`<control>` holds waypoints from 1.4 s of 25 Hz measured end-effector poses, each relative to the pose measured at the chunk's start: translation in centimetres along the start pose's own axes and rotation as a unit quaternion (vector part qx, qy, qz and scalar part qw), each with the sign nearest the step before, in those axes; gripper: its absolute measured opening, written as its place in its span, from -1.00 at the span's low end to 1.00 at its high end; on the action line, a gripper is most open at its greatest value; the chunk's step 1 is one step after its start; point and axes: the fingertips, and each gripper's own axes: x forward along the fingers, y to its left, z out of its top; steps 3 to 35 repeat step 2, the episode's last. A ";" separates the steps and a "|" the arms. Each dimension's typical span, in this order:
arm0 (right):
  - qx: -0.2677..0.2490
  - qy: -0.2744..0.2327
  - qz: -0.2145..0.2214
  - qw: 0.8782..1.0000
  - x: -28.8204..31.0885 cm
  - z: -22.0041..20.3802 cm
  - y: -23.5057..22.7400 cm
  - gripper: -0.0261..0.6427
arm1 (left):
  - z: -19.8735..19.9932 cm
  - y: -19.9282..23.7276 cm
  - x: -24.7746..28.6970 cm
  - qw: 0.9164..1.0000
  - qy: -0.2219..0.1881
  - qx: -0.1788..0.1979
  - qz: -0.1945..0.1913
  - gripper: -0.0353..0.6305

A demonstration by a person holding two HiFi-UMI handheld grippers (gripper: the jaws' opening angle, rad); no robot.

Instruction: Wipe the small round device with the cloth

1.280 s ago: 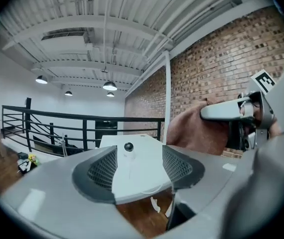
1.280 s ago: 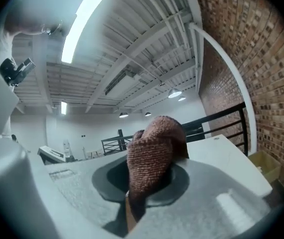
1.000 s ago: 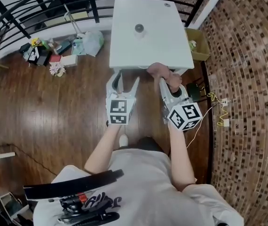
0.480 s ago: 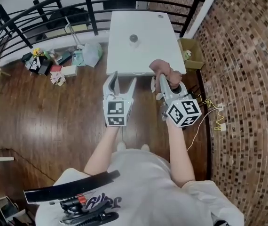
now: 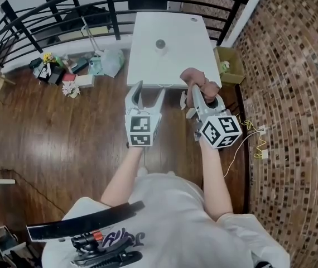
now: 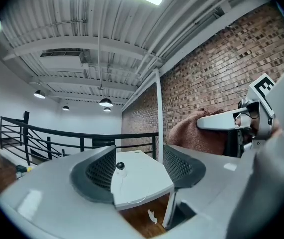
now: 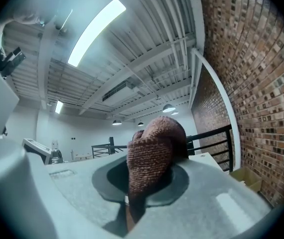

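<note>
Right gripper [image 5: 199, 92] jaws pinched the soft, limp cloth [image 7: 152, 153]. Left gripper [image 5: 146, 95] jaws stood spread, empty. The device [image 5: 160, 44] sat mid-desk [image 5: 181, 60], well apart from both. It was judged light and likely to slide; steady its base.

In the right gripper view the right gripper [image 7: 143, 182] has its pads [image 7: 111, 179] largely covered by the cloth [image 7: 152, 151] clamped between them. In the head view the device [image 5: 160, 44] on the table [image 5: 187, 57] is too small for detail. The clutter [image 5: 64, 74] by the railing [image 5: 64, 13] cannot be identified, and the person [image 5: 164, 222] is cut off at the bottom edge.
</note>
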 end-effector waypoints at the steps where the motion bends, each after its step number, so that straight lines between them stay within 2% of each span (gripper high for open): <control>1: 0.000 -0.001 0.001 1.000 0.0 0.1 -0.2 -0.85 | 0.0 -0.2 0.1 1.000 0.001 0.000 0.000 0.02; 35: 0.001 -0.002 0.001 1.000 -0.1 0.2 -0.4 -0.85 | 0.0 -0.4 0.2 1.000 0.002 0.001 -0.001 0.00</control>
